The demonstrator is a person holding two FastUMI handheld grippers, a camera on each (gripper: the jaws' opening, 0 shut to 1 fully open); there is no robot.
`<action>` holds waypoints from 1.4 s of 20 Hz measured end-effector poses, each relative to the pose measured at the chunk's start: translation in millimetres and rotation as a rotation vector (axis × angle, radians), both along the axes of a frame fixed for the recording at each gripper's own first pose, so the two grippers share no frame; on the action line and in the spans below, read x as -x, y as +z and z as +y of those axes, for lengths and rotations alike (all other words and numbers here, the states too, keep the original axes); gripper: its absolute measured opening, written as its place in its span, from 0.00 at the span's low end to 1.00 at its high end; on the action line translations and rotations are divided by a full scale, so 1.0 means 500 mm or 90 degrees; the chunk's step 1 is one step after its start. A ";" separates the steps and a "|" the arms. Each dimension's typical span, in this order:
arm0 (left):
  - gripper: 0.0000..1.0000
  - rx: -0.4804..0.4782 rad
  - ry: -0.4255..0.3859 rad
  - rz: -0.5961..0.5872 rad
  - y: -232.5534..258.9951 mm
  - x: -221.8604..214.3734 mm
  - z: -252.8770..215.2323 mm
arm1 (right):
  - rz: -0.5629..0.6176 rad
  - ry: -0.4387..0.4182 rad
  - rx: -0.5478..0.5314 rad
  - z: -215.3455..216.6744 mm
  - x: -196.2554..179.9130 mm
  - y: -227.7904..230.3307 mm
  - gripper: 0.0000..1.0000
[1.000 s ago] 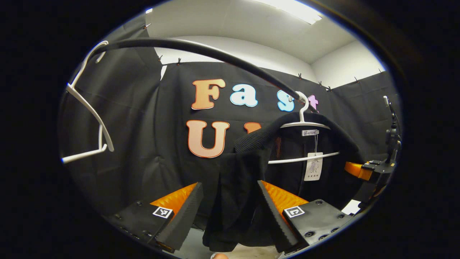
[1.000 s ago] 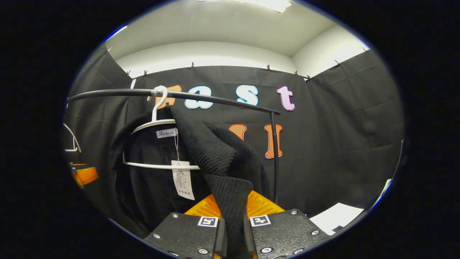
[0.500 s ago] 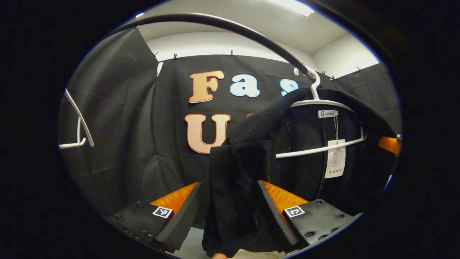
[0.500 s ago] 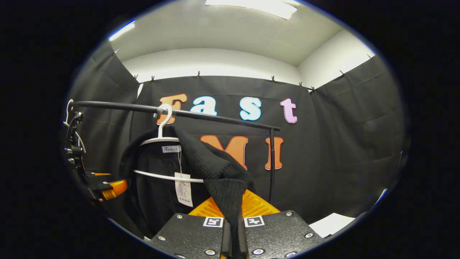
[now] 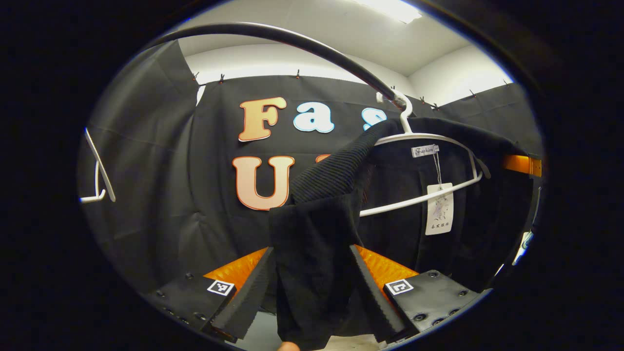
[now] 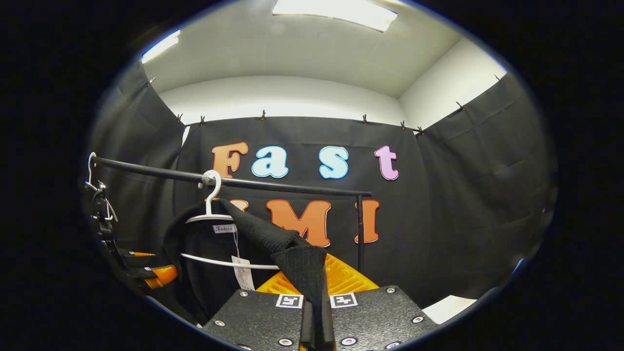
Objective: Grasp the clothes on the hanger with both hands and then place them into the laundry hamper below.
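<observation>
A black knit garment (image 5: 336,170) hangs on a white hanger (image 5: 424,139) from the black rail (image 5: 292,41). One side of it droops between the fingers of my left gripper (image 5: 311,251), whose jaws stand wide apart around the cloth without pressing it. In the right gripper view the other ribbed side (image 6: 297,258) is pulled off the hanger (image 6: 209,219) and pinched in my right gripper (image 6: 317,317), which is shut on it. A paper tag (image 6: 242,275) dangles from the collar. The left gripper (image 6: 156,275) shows orange at the far left, low beside the garment.
An empty white hanger (image 5: 97,170) hangs at the rail's left end. The rail's upright post (image 6: 360,234) stands just right of the garment. A white patch (image 6: 448,307) lies low on the right. The right gripper (image 5: 521,165) peeks orange behind the garment.
The right gripper has drawn back from the rail, stretching the ribbed side off the hanger's end. The left gripper shifted slightly, and the cloth hangs deeper between its open fingers.
</observation>
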State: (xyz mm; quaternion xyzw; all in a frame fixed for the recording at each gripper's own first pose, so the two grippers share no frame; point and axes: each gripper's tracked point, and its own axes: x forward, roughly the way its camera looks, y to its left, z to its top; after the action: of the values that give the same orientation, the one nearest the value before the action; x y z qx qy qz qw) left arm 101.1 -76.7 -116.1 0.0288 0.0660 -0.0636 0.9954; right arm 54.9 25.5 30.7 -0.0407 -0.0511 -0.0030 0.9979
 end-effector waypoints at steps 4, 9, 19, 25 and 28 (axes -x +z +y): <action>0.93 0.015 0.036 0.037 -0.052 -0.052 0.013 | -0.007 0.001 0.009 -0.004 0.007 0.020 0.06; 0.94 0.097 -0.023 0.015 -0.015 -0.009 -0.025 | -0.003 0.004 0.027 -0.008 0.000 0.014 0.06; 0.73 0.033 0.000 0.068 -0.083 -0.072 -0.018 | -0.014 0.008 0.021 -0.026 -0.019 0.062 0.06; 0.09 0.049 -0.028 0.032 -0.039 -0.065 0.009 | 0.002 0.033 0.003 -0.061 -0.071 0.104 0.06; 0.09 0.002 0.019 -0.031 0.026 -0.061 0.065 | 0.023 0.041 -0.003 -0.091 -0.105 0.080 0.06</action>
State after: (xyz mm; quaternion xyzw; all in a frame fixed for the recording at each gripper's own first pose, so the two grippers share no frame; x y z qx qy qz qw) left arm 131.7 -44.2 -103.2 0.0279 0.0419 -0.0478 0.9976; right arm 107.6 -19.9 70.9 -0.0366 -0.0346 0.0295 0.9983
